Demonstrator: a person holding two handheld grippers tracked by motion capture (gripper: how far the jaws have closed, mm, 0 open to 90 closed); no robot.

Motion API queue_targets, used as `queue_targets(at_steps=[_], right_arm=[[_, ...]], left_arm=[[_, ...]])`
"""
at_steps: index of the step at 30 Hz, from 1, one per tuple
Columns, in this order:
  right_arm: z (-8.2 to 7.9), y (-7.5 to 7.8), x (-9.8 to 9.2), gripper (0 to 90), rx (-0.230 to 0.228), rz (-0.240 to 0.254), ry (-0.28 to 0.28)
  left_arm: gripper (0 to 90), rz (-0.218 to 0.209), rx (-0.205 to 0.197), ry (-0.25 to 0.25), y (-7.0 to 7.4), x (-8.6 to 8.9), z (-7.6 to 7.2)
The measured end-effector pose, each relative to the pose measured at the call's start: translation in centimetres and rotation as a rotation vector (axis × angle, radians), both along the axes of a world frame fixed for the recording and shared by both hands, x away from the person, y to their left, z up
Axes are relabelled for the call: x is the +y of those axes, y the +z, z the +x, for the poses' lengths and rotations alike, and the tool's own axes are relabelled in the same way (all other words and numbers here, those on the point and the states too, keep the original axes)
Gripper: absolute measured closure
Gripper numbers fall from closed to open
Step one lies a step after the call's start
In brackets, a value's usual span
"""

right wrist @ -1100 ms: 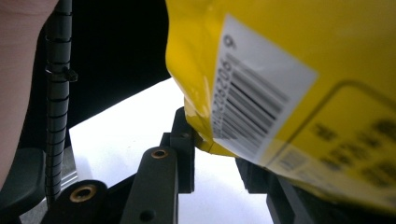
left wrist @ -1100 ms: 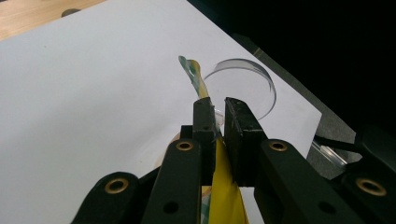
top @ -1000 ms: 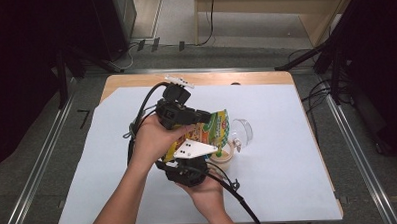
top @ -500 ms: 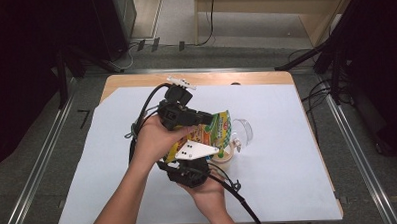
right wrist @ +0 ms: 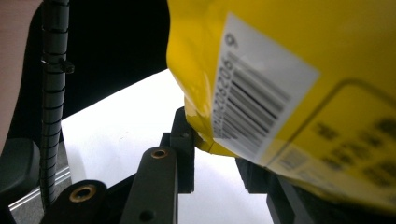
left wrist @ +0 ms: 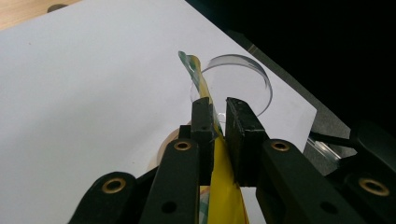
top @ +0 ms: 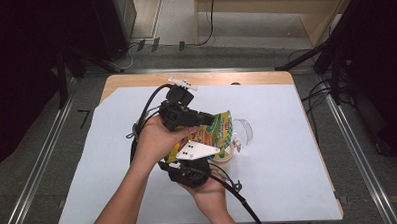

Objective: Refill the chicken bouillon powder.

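Observation:
A yellow and green snack bag [top: 218,131] is held in the air over the white table sheet, between both grippers. My left gripper [top: 206,119] comes in from the left and is shut on the bag's thin upper edge [left wrist: 205,95], with the jaws pinching the foil [left wrist: 215,126]. My right gripper [top: 200,159] is below, under its white three-cornered plate, and is shut on the bag's lower part. In the right gripper view the bag's barcode side [right wrist: 280,93] sits between the jaws [right wrist: 217,154]. A clear round container [top: 243,131] [left wrist: 243,79] stands just beyond the bag.
A beige cup rim [top: 224,159] [left wrist: 161,151] shows under the bag. The white sheet [top: 288,164] covers most of the wooden table [top: 135,81]. Black cables trail from both grippers. Metal rails and dark stands surround the table.

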State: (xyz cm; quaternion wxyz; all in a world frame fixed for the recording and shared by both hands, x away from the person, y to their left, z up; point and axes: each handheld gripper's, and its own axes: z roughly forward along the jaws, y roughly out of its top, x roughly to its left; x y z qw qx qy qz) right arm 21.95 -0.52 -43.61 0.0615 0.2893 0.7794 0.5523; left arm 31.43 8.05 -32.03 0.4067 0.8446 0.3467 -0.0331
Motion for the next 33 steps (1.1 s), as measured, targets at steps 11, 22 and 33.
queue_targets(at_steps=[11, 22, 33], right_arm=[[-0.2, 0.4, -0.1, 72.1, -0.001, 0.015, 0.002], [-0.2, 0.9, 0.5, 71.9, 0.014, 0.03, 0.015], [0.0, 0.2, 0.8, 68.2, 0.016, 0.043, 0.039]], left_arm=[[82.4, 0.017, -0.04, -0.002, 0.7, -0.4, -0.8], [82.3, 0.016, -0.039, 0.01, 1.0, 0.3, -0.7], [82.3, 0.003, -0.008, -0.001, 0.6, 0.9, -0.5]])
